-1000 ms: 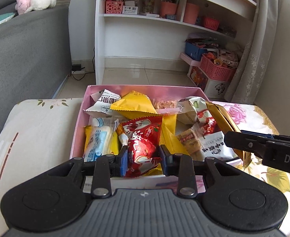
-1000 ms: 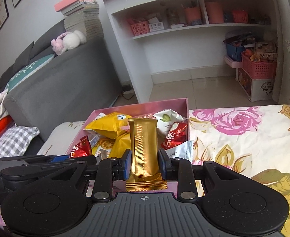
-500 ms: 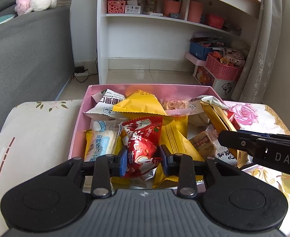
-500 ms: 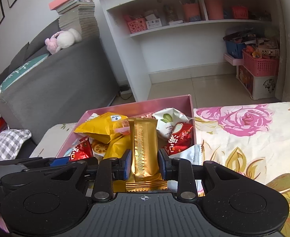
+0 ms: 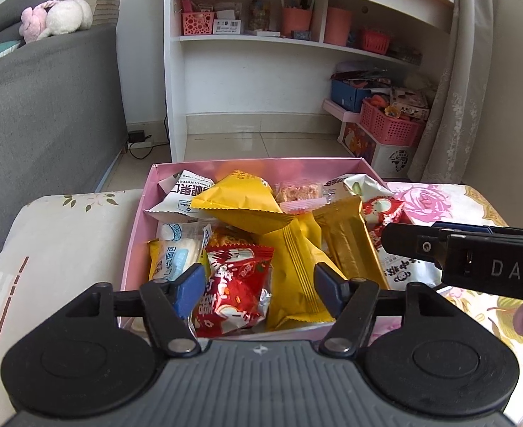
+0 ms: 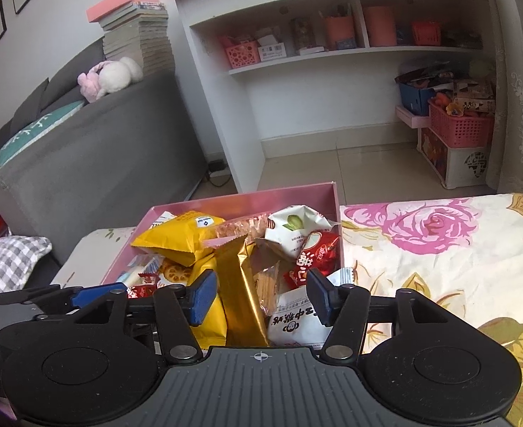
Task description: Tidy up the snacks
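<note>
Filling most of the pink box on the flowered cloth is a loose heap of snack packets: a white pouch with dark print and a yellow bag toward the far wall, a clear-wrapped biscuit beside them, a pale blue-and-yellow pack by the left wall. The left gripper has its jaws opening, pads clear of the red packet lying between them in the box's near corner. The right gripper is likewise opening, and the gold bar lies between its pads, touching neither, slanted over the other packets. A white pouch with red characters sits just under its right finger.
</note>
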### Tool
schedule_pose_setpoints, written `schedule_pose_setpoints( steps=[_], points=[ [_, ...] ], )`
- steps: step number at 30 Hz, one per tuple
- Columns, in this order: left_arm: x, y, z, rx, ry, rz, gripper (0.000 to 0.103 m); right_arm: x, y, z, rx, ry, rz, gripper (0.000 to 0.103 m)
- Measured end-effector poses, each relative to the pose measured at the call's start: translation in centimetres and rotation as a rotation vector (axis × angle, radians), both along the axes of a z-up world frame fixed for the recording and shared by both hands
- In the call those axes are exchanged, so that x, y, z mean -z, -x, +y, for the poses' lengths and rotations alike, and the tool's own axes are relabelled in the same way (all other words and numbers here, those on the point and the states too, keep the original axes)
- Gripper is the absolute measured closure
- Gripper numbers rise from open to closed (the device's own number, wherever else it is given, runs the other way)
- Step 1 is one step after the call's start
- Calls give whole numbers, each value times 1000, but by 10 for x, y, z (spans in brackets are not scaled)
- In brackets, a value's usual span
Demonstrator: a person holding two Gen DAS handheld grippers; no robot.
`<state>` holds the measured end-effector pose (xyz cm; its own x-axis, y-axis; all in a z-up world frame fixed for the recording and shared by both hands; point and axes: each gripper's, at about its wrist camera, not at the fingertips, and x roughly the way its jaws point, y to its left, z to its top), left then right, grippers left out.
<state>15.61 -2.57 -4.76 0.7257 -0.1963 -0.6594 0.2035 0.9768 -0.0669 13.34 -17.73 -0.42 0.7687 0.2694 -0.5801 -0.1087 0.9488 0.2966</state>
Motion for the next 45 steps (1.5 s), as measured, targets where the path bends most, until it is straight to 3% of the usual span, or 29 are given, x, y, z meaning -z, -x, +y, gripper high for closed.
schedule_pose_setpoints(
  steps=[20,29,36,45],
  points=[
    [-33,69,18,-64,-32,75,0,-43,74,0,71,68,95,10],
    [-38,92,26,-141,-59,108,0,-47,105,10,117,101,132,5],
    [-44,106,27,-180,-104,83,0,-44,119,23,100,202,128,5],
    [-41,107,30,-188,-94,121,0,-38,117,21,127,193,157,5]
  ],
)
